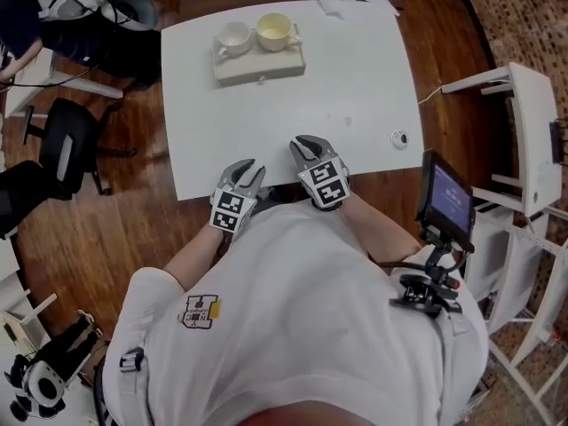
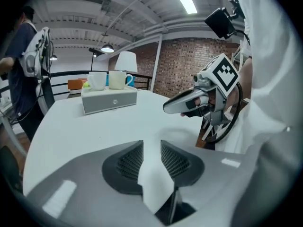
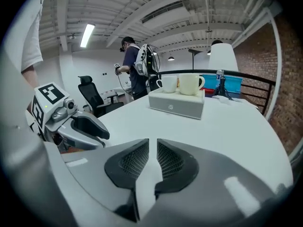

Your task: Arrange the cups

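The two cups sit at the far side of the white worktop [image 1: 355, 105], well apart from both grippers. A white cup [image 1: 233, 37] and a cream cup [image 1: 274, 30] stand upright side by side on top of a low pale-grey box [image 1: 259, 67], the white one on the left. The box serves as a raised stand. It lifts the cups off the worktop and leaves their rims and handles open to a reach from the near side. Nothing touches either cup.

Both grippers hang at the near edge of the worktop, close against the person's body, pointing forward and down toward the box. This looks like a resting or starting posture, not a reach. Whether the arranging is about to begin or is already done, the views do not settle.

The left gripper [image 1: 249, 169] has its fingers [image 2: 128, 162] a little apart. Only a narrow wedge of bare worktop shows between them, and they hold nothing. The right gripper [image 1: 306, 142], slightly ahead of the left, has its fingers [image 3: 173, 160] drawn almost together, with only a thin slit between the pads, and it is empty too. That pair would likely need to spread before taking a rim or handle.

A small round object [image 1: 399, 138] lies alone near the worktop's right edge.
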Available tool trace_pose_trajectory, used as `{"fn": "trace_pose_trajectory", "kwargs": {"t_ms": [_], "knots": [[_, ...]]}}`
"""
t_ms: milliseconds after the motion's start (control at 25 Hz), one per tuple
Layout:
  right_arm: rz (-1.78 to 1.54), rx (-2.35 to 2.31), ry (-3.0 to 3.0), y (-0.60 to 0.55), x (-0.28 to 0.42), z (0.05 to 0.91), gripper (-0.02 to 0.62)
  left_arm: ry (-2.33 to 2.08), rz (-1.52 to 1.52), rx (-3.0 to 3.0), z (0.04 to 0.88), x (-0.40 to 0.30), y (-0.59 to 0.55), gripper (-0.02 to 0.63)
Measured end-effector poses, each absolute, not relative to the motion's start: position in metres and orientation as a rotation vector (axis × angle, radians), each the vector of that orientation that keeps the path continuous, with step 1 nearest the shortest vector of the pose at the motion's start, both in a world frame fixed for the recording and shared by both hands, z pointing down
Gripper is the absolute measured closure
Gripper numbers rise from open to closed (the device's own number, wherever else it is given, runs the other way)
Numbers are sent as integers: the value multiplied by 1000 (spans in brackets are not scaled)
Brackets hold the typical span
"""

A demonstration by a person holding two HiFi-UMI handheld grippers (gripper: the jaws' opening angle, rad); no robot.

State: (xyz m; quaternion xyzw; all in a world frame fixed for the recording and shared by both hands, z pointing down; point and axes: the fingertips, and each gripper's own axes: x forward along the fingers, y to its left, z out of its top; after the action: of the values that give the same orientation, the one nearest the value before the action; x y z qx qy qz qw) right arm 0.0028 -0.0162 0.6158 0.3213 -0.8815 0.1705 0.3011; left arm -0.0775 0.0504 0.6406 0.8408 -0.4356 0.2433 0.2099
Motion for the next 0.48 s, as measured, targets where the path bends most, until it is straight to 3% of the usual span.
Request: {"fn": "trace_pose_trajectory", "kwargs": {"t_ms": [120,480], "knots": [[461,848,-2321,-2,14,625,587,-1218,709,2310,652,-73,59,492],[460,716,-2363,38,40,641,595,-1309,718,2153,657,-45,102,492]]}}
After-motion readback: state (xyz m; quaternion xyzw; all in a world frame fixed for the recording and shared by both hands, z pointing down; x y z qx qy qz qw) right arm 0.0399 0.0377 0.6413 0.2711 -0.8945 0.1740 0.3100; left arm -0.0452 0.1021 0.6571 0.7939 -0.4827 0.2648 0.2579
